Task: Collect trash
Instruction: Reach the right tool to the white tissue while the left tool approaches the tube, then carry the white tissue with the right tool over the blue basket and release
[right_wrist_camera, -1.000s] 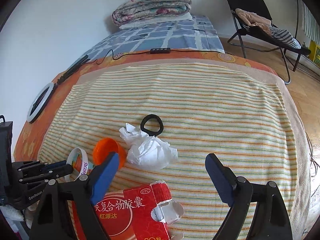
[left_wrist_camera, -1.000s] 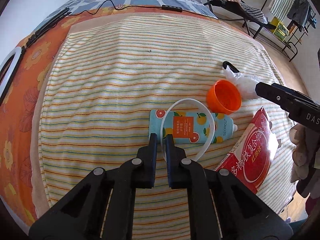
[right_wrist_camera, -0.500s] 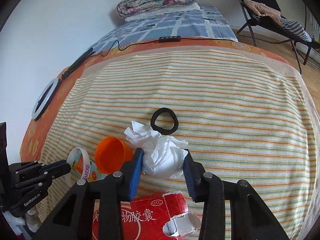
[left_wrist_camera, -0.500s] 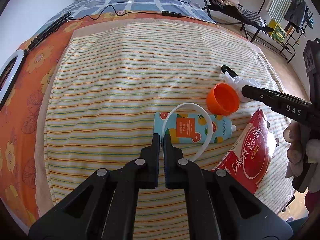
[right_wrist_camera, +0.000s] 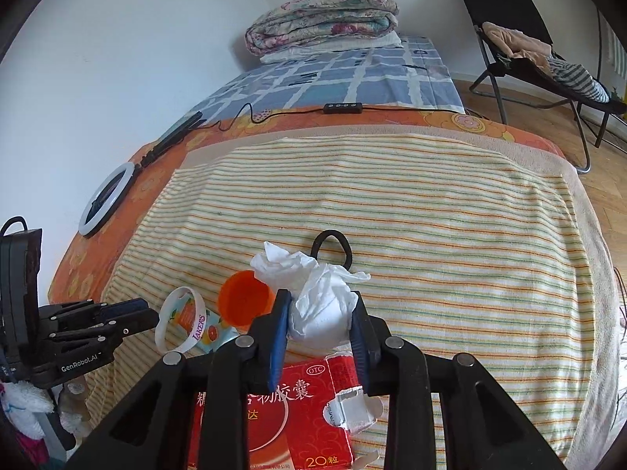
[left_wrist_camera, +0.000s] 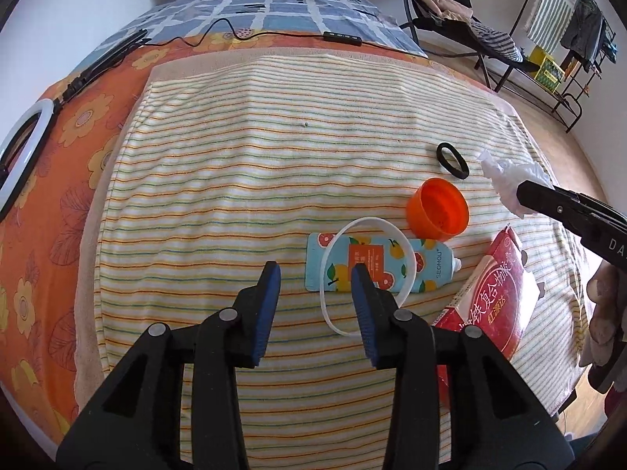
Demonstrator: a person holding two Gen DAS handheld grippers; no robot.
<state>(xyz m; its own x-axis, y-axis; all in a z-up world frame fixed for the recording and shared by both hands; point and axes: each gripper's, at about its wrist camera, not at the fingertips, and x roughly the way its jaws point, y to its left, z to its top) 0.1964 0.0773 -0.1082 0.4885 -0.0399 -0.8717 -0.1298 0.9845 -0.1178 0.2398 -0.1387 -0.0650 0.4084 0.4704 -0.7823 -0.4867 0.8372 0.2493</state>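
A crumpled white tissue (right_wrist_camera: 317, 313) sits between the blue pads of my right gripper (right_wrist_camera: 320, 305), whose jaws are closing and press on it from both sides. In the left wrist view the tissue (left_wrist_camera: 509, 176) sticks out past that gripper's black finger (left_wrist_camera: 548, 199). My left gripper (left_wrist_camera: 314, 274) has its jaws opening. Its pads touch nothing, and the edges of a white wristband (left_wrist_camera: 368, 219) and a fruit-print tube (left_wrist_camera: 431, 262) lie between them. An orange cap (left_wrist_camera: 439, 207) and a torn red medicine box (left_wrist_camera: 493, 297) lie beside the tube.
A black hair tie (left_wrist_camera: 452, 160) lies just beyond the cap on the striped towel (left_wrist_camera: 274, 137). A ring light (left_wrist_camera: 19, 149) and a cable with its controller (left_wrist_camera: 341, 37) rest on the orange sheet. A folding chair (right_wrist_camera: 509, 39) stands past the bed's right edge.
The left jaws, shut at the wristband's edge before, now stand apart. The right jaws went from wide open to closed on the tissue, which has shifted off the hair tie.
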